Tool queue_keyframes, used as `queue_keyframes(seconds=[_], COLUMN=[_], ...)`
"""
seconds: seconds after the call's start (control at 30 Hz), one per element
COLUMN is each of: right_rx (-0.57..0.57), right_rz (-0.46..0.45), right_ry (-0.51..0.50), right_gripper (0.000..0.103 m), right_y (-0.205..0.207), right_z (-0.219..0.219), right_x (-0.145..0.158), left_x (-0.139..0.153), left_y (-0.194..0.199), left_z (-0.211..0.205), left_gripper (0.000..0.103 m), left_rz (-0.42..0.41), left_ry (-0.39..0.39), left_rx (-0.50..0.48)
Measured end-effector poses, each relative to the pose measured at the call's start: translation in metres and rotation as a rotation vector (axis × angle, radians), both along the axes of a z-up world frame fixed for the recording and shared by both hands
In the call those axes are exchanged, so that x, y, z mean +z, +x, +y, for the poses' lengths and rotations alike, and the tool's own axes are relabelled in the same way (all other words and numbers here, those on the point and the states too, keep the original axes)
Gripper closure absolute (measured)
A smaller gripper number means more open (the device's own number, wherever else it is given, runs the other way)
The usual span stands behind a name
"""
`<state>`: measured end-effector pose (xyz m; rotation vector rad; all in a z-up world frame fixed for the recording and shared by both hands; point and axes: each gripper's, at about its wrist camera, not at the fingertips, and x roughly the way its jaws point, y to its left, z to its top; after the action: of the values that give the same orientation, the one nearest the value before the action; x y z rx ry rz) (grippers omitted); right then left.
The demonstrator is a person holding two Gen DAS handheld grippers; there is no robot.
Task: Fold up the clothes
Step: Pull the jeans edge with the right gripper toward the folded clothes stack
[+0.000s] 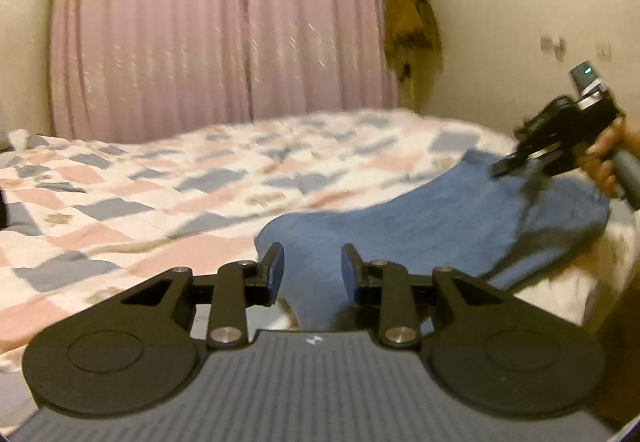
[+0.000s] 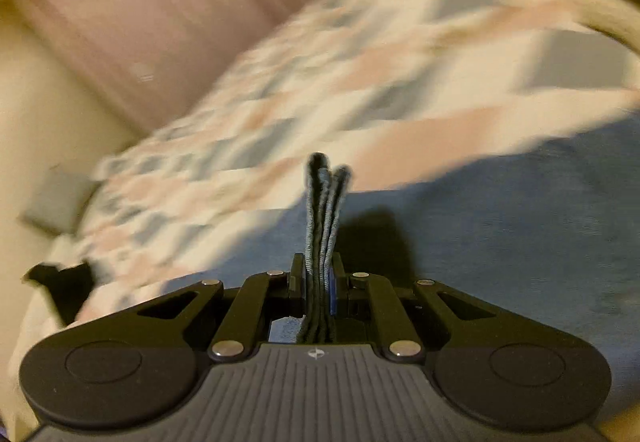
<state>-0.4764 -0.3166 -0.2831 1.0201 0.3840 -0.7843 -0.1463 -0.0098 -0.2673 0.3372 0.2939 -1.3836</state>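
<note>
Right claw (image 2: 317, 282) clamped on blue garment (image 2: 500, 226) edge, left claw (image 1: 312, 274) parted, empty

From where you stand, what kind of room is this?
Most likely a bedroom: a bed under a patchwork quilt, pink curtains drawn behind it, and a blue garment laid out on the quilt for folding.

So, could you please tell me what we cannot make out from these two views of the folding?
- Blue garment: its type is unclear; its near end is hidden behind the left gripper, and motion blur softens it.
- Right gripper: shut on a bunched fabric edge; where that edge joins the garment is hidden.
- Brown item hanging on the wall: too blurred to identify.
</note>
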Motion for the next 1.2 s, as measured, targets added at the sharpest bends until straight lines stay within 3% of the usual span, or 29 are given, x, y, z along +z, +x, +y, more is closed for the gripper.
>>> queue_keyframes(seconds=[0.1, 0.2, 0.4, 0.53, 0.67, 0.8, 1.0, 1.2], right_rx=[-0.023, -0.014, -0.098, -0.158, -0.182, -0.196, -0.184, -0.209], right_rz=[-0.061, -0.089, -0.026, 0.043, -0.019, 0.004, 0.056, 0.073], right_ry=[0.053, 0.004, -0.077, 0.008, 0.011, -0.057, -0.013, -0.074], right_gripper=[0.093, 0.093, 0.093, 0.094, 0.094, 0.094, 0.094, 0.094], right_y=[-0.028, -0.042, -0.085, -0.120, -0.137, -0.151, -0.162, -0.166], right_z=[0.001, 0.002, -0.023, -0.032, -0.029, -0.033, -0.053, -0.056], right_x=[-0.017, -0.009, 0.015, -0.012, -0.025, -0.009, -0.018, -0.004], left_x=[-0.009, -0.008, -0.029, -0.032, -0.030, -0.026, -0.032, -0.036], left_y=[-0.016, -0.035, -0.062, -0.079, -0.088, -0.085, -0.087, -0.084], left_z=[-0.036, -0.060, -0.109, -0.120, -0.130, -0.145, -0.156, -0.153], left_gripper=[0.077, 0.076, 0.075, 0.075, 0.075, 0.075, 0.075, 0.075], left_rz=[-0.030, -0.075, -0.151, -0.179, -0.191, -0.193, -0.183, -0.200], left_ry=[0.079, 0.093, 0.219, 0.229, 0.227, 0.225, 0.251, 0.268], left_rx=[-0.022, -0.087, -0.212, -0.273, -0.275, -0.256, -0.241, -0.234])
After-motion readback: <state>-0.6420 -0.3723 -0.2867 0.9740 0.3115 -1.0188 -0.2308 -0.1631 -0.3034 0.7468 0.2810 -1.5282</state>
